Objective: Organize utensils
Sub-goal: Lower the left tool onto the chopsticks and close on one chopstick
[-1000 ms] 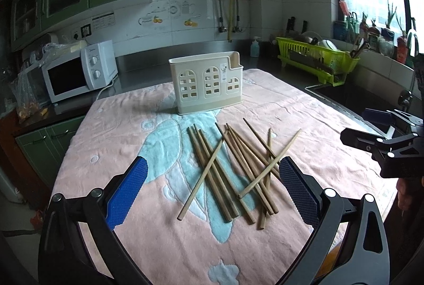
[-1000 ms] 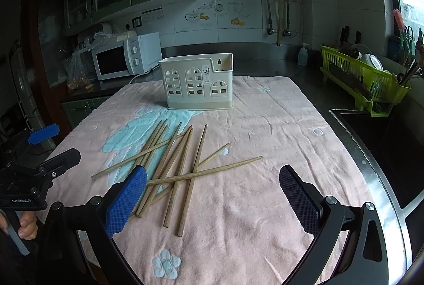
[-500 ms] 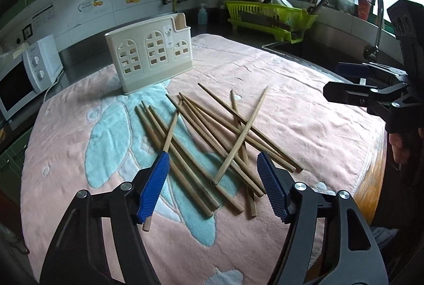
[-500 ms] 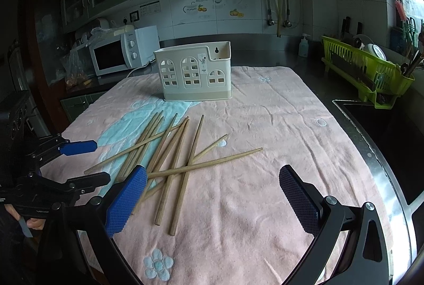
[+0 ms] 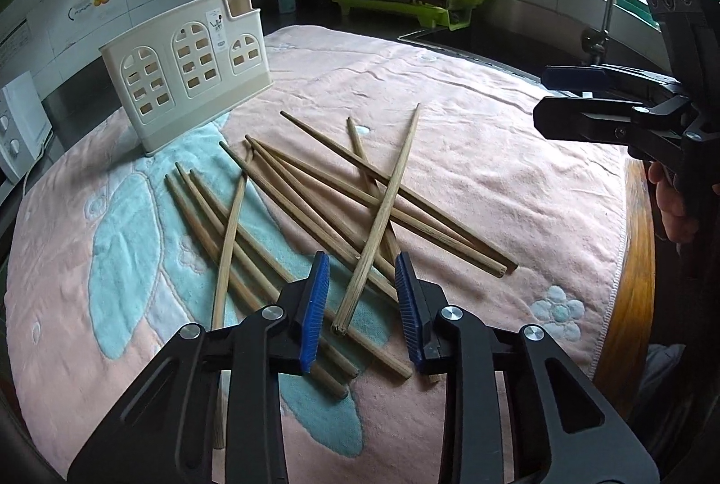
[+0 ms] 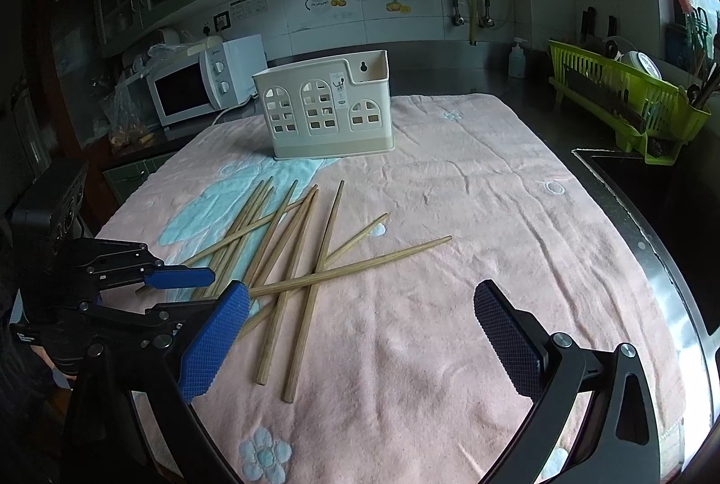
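Several wooden chopsticks [image 5: 315, 209] lie crossed in a loose pile on a pink towel [image 5: 472, 151]; they also show in the right wrist view [image 6: 292, 250]. A cream utensil holder [image 5: 189, 74] stands upright behind them, also in the right wrist view [image 6: 328, 110]. My left gripper [image 5: 362, 304] is low over the pile's near end, its blue pads narrowed around the butt of the topmost chopstick [image 5: 382, 214] with gaps on both sides. My right gripper [image 6: 360, 340] is wide open and empty above the towel's near side.
A white microwave [image 6: 202, 83] stands on the counter at the far left. A green dish rack [image 6: 630, 101] with dishes and a sink are to the right. The wooden table edge [image 5: 634, 281] shows beside the towel.
My left gripper has moved down and forward to the pile and narrowed its jaws around the top chopstick's end. My right gripper has stayed open, nearly still.
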Available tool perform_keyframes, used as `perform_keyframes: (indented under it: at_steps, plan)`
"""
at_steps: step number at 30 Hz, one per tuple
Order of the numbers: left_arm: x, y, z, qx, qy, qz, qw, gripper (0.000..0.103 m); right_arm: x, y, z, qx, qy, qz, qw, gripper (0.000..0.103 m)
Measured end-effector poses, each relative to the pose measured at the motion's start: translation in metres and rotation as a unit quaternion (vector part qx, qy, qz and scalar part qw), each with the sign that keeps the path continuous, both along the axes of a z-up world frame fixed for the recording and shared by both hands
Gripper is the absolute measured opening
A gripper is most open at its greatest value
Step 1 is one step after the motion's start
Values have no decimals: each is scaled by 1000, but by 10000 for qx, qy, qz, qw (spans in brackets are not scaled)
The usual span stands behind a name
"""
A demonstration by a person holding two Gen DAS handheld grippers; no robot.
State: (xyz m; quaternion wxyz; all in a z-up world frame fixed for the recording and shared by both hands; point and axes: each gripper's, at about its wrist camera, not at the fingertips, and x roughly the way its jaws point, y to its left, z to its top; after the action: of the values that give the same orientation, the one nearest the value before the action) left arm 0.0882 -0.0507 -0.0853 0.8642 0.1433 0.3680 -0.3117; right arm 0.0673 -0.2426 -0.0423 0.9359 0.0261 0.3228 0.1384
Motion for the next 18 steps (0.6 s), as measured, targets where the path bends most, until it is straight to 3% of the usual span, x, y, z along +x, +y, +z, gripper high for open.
perform_keyframes:
  at_steps: [7, 18]
  plan:
    - [7, -3, -6, 36, 54, -84, 9999, 26, 6, 1, -5, 4, 95, -9, 10000, 97]
    - [9, -4, -9, 19, 105, -254, 9996, 11, 12, 5, -11, -46, 203, -11, 9998, 97]
